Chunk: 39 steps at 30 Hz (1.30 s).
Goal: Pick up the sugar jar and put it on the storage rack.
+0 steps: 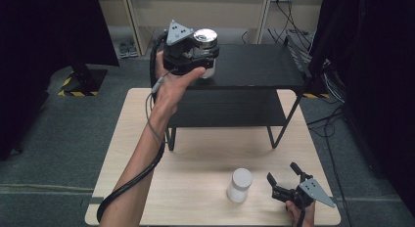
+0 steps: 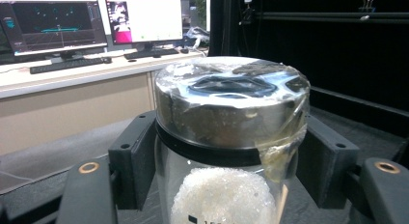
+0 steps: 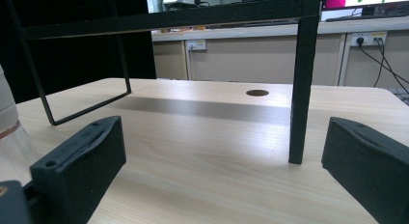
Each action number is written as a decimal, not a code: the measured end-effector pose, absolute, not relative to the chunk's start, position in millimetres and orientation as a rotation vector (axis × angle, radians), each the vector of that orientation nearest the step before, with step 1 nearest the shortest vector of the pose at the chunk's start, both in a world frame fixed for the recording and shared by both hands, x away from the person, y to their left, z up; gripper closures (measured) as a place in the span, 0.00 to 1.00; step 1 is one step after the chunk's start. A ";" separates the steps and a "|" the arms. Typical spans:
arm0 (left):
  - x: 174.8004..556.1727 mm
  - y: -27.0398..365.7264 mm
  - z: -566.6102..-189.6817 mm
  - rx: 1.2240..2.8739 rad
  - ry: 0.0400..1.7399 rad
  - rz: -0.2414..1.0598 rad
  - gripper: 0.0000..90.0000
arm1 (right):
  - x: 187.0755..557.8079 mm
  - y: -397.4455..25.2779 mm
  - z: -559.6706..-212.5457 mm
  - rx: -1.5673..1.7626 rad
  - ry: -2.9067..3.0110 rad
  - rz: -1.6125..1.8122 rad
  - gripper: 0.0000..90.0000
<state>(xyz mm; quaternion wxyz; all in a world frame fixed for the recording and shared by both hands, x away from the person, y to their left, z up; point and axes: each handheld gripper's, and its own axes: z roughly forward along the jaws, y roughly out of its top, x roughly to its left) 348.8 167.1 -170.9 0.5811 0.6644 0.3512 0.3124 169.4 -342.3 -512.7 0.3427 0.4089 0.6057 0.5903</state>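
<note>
Gripping a glass jar [image 1: 206,47] with a shiny metal lid, the left hand-held gripper [image 1: 195,60] sits at the far left of the black shelf's [image 1: 254,65] top board, its jaws clamped on the jar's body just under the lid. In the left gripper view the jar [image 2: 226,137] stands upright between the two black jaws, with white grainy stuff inside and clear film wrapped over the lid. The left hand [image 1: 172,85] holds that gripper from the near side, and its cable [image 1: 142,168] trails back along the forearm.

The shelf stands on the far half of the light wooden desk [image 1: 195,153], with a lower board under the top one and thin black legs [image 1: 283,129] coming down onto the desk. Past the jar, the rest of the top board lies bare to the right.

Near the front of the desk, a white bottle [image 1: 240,185] stands upright, well apart from the jar. Just right of it the right hand-held gripper [image 1: 285,171] hovers low at the near right corner, jaws spread apart and holding nothing. In the right gripper view one shelf leg [image 3: 301,79] stands straight ahead between the jaws, and a wire foot loop [image 3: 72,108] lies off to the left.
</note>
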 end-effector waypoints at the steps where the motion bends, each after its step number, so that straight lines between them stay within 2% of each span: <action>1: 349.7 166.2 -172.5 1.546 0.825 0.730 0.35 | 169.4 -342.3 -512.7 1.062 1.575 1.534 0.02; 23: 355.8 162.4 -194.1 1.505 0.822 0.727 0.33 | 169.7 -342.5 -512.7 1.060 1.579 1.539 0.02; 25: 357.2 165.8 -194.1 1.483 0.827 0.684 0.24 | 169.8 -342.6 -512.7 1.060 1.579 1.541 0.02; 28: 353.8 163.8 -189.9 1.495 0.840 0.697 0.12 | 169.7 -342.7 -512.8 1.056 1.580 1.542 0.02; 30: 350.4 162.4 -190.1 1.474 0.862 0.700 0.00 | 169.8 -342.8 -512.8 1.057 1.581 1.542 0.02; 39: 335.8 165.5 -190.6 1.450 0.832 0.716 0.00 | 169.8 -342.8 -512.8 1.056 1.582 1.543 0.02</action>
